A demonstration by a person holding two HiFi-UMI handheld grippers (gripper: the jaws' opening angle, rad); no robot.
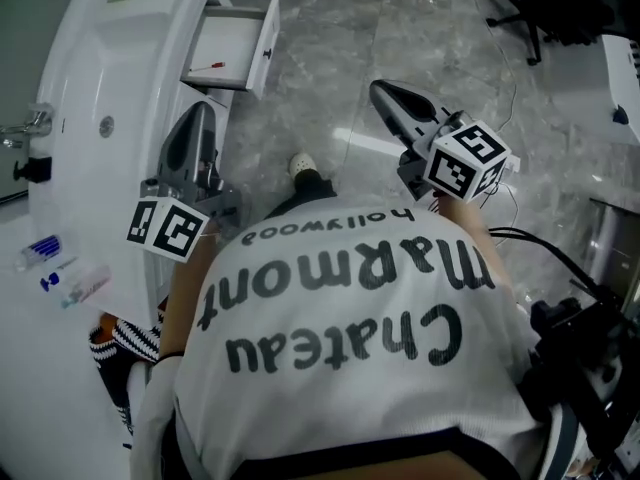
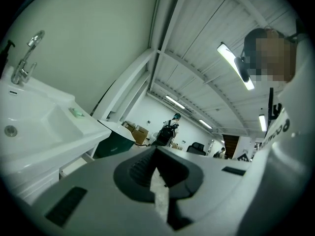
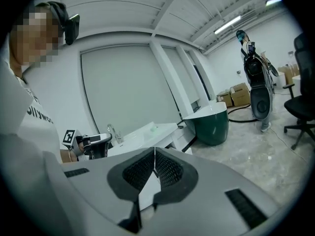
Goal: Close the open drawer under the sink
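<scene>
The open white drawer [image 1: 228, 46] sticks out of the white sink cabinet [image 1: 85, 78] at the upper left of the head view, with a small red item [image 1: 215, 65] inside. My left gripper [image 1: 203, 110] hangs just below the drawer, beside the cabinet, with its jaws shut and nothing between them [image 2: 156, 152]. My right gripper [image 1: 382, 88] is out over the floor, to the right of the drawer, also shut and empty [image 3: 154, 155]. In the left gripper view the basin [image 2: 34, 124] and faucet [image 2: 22, 63] lie to the left.
Tubes and a toothbrush [image 1: 60, 268] lie on the counter. Cables [image 1: 540, 240] and dark equipment [image 1: 590, 348] sit on the marble floor at right, an office chair [image 1: 530, 8] farther off. A green tub [image 3: 211, 124] stands beyond the cabinet. My shoe [image 1: 303, 165] is between the grippers.
</scene>
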